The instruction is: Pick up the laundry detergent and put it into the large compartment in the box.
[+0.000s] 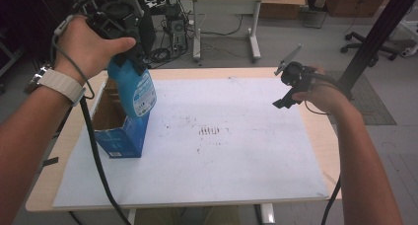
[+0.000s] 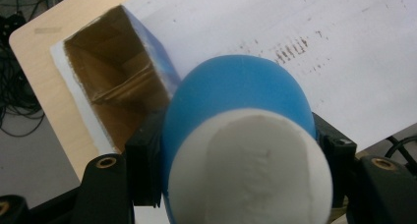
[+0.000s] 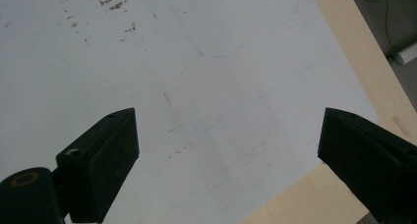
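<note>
My left gripper (image 1: pixel 129 57) is shut on a blue bottle (image 1: pixel 134 92) with a white cap, held at its upper end above the table's left side. The bottle's lower end hangs tilted over the open top of a blue cardboard box (image 1: pixel 121 133). In the left gripper view the white cap and blue body of the bottle (image 2: pixel 241 106) sit clamped between the black jaws, with the box's brown inside (image 2: pixel 115 94) behind them. My right gripper (image 1: pixel 286 94) hovers at the table's right side; in its own view my right gripper (image 3: pixel 228 155) stands open over the white sheet with nothing between the jaws.
A white sheet (image 1: pixel 222 151) with faint brown marks covers most of the wooden table (image 1: pixel 320 136). Behind the table stand a desk, cables and an office chair. A black pole (image 1: pixel 374 37) rises at the right.
</note>
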